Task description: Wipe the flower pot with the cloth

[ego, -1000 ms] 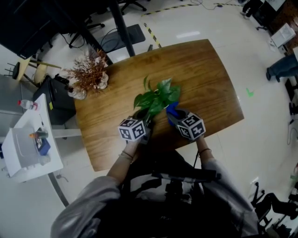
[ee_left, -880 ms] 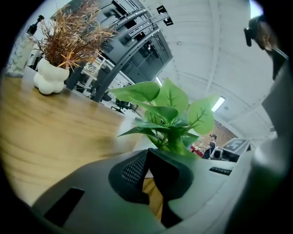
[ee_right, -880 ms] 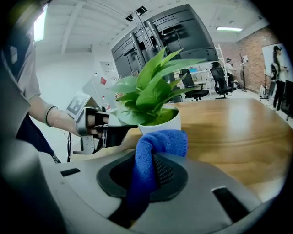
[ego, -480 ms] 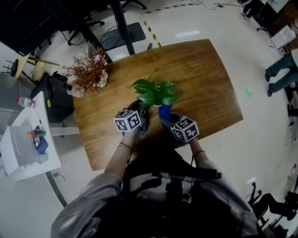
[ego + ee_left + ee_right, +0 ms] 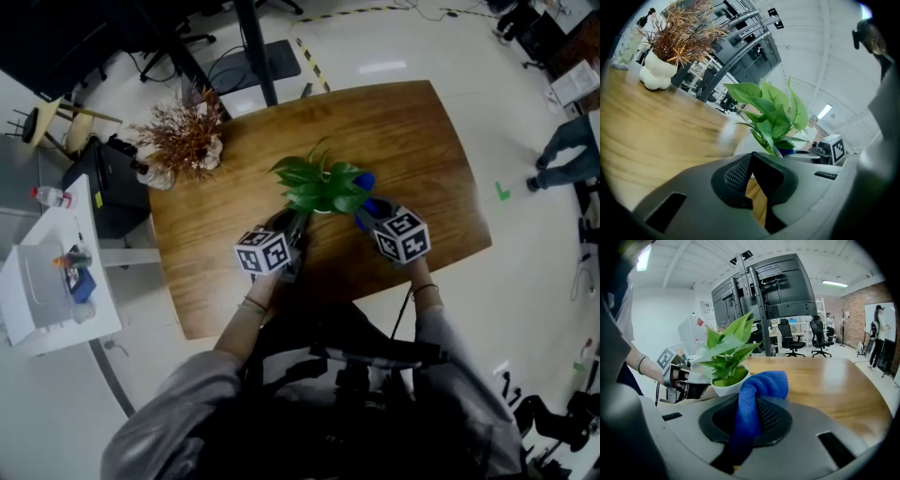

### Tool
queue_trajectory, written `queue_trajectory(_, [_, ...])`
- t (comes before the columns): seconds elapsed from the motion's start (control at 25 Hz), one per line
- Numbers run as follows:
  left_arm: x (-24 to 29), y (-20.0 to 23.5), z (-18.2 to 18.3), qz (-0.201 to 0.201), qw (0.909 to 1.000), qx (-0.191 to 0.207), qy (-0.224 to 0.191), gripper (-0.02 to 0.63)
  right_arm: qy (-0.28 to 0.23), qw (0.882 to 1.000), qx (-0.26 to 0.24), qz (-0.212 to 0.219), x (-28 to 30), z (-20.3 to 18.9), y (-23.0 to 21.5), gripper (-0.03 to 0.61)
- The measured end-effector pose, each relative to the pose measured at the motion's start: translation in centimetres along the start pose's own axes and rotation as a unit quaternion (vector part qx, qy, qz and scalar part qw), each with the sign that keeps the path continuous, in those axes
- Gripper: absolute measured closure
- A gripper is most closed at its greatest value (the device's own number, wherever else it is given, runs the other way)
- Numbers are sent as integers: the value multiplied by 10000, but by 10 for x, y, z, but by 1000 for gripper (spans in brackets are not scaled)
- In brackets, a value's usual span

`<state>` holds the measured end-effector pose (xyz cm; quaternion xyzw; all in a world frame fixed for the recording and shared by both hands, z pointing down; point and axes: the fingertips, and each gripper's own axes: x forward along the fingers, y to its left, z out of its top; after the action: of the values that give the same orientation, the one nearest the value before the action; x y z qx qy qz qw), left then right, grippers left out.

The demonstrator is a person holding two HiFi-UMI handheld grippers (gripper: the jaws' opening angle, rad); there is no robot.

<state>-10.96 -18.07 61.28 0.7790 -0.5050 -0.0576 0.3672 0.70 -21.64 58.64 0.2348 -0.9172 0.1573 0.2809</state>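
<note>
A leafy green plant (image 5: 319,183) stands in a white flower pot (image 5: 726,387) on the wooden table (image 5: 417,141); in the head view the leaves hide the pot. My left gripper (image 5: 289,230) is at the pot's near left side, its jaws pinched together at the white rim (image 5: 740,143). The right gripper (image 5: 375,211) is shut on a blue cloth (image 5: 757,394), which bulges out past the jaws and sits against the pot's right side. In the right gripper view the left gripper (image 5: 682,380) shows beyond the pot.
A white vase of dried brown flowers (image 5: 183,145) stands at the table's far left corner. A white cart (image 5: 56,281) is left of the table. A black stand with screens (image 5: 764,287) rises behind it. A person (image 5: 567,150) stands at the right.
The plant has gone from leaning to upright. The right gripper with the cloth has swung right and farther away, round to the pot's right side. The left gripper has barely moved.
</note>
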Motion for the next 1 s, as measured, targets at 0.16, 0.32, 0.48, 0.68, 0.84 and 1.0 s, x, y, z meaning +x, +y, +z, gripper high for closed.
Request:
queue_trajectory(0.16, [0,-6,-6,-116,9999,12,111,607,-36,9993,-298,239,10,17,2,520])
queue_trajectory(0.32, [1,2,1,-77,9999,63,105,607,47,9985,-340,436,17,15,9,520])
queue_trajectory(0.48, [1,19,15,27,10000,72,-2,607,178,9980,-273,544,22,3,22,520])
queue_trajectory(0.68, [4,35,30,183,9998,8,-122,607,290,9976,-129,613,35,-8,41,520])
queue_trajectory(0.84, [3,42,33,250,9995,-53,-180,609,363,9973,31,638,45,-16,52,520])
queue_trajectory(1.0, [3,41,33,268,9995,-30,-165,608,449,9971,177,591,47,-23,55,520])
